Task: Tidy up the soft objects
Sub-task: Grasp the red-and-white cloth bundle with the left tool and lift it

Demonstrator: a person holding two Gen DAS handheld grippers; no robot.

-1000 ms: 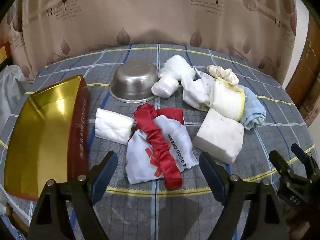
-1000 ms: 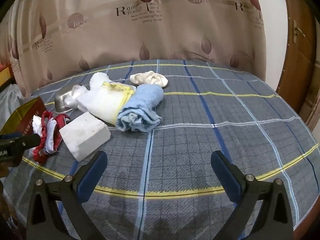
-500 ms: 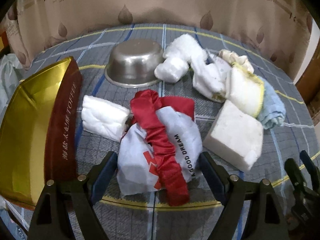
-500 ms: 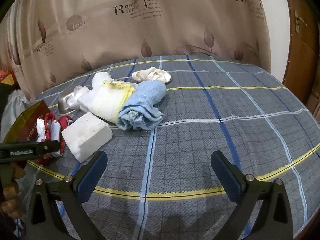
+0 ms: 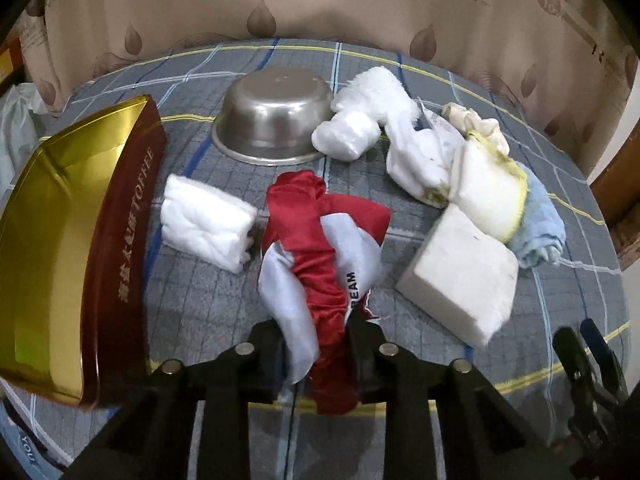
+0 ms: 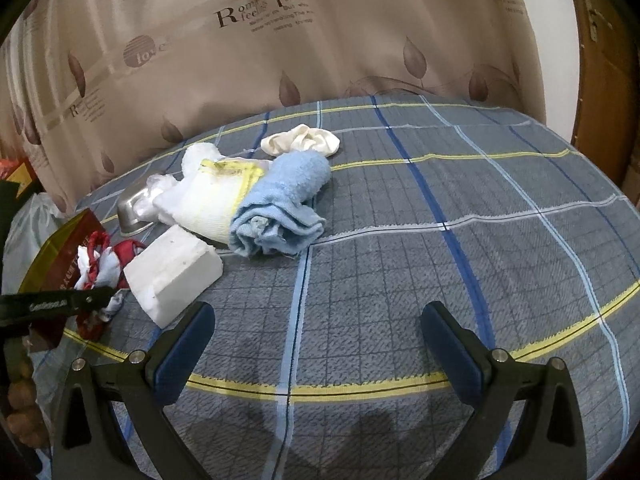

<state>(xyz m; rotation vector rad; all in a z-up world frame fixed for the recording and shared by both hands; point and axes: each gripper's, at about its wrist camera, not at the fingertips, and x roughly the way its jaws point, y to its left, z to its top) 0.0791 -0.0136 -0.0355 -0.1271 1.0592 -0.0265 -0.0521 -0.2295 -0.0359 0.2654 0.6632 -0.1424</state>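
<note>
My left gripper is shut on the near end of a red and white cloth that lies bunched on the table; it also shows in the right wrist view. A gold and red toffee tin lies open to its left. Around it lie a folded white cloth, a white foam block, a yellow-edged white towel, a rolled blue towel and a cream scrunchie. My right gripper is open and empty above bare tablecloth.
An upturned steel bowl stands behind the red cloth, with fluffy white cloths beside it. A patterned curtain hangs behind the round table. A wooden door is at the far right.
My left gripper moved forward onto the red and white cloth and closed on its near end. The right gripper stayed open and nearly still.
</note>
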